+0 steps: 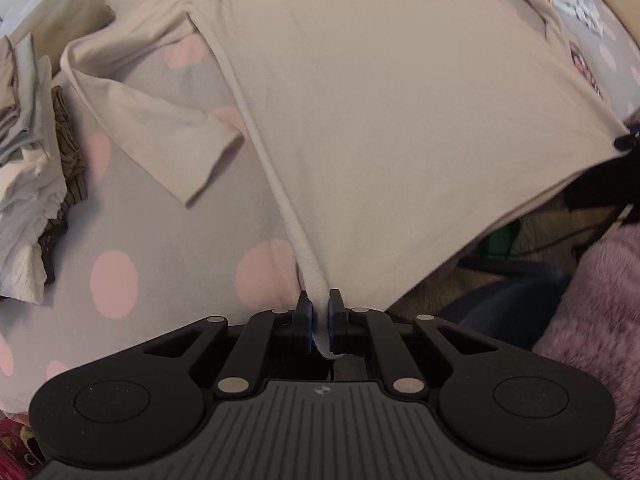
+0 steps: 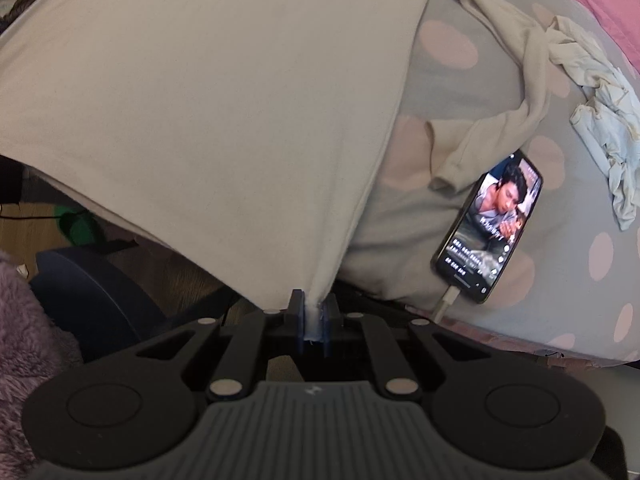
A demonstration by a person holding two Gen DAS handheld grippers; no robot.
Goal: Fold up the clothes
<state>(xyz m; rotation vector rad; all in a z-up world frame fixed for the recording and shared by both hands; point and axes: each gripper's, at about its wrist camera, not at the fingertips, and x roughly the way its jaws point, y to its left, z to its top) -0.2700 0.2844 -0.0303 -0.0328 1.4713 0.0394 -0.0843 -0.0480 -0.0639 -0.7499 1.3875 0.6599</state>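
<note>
A cream long-sleeved shirt [image 1: 380, 100] lies spread over a grey bed sheet with pink dots [image 1: 160, 240]. My left gripper [image 1: 319, 304] is shut on the shirt's bottom left corner and holds it lifted off the bed. My right gripper [image 2: 314, 308] is shut on the bottom right corner of the same shirt [image 2: 200, 100], also raised, so the hem hangs stretched over the bed's edge. One sleeve [image 1: 160, 120] lies flat on the sheet at the left. The other sleeve [image 2: 500, 120] lies crumpled at the right.
A pile of folded and loose clothes [image 1: 36, 140] sits at the left of the bed. A lit phone [image 2: 490, 228] on a cable lies right of the shirt, with a pale crumpled garment [image 2: 600, 132] beyond. Below the hem are a dark chair [image 2: 88, 300], floor and purple fleece [image 1: 592, 312].
</note>
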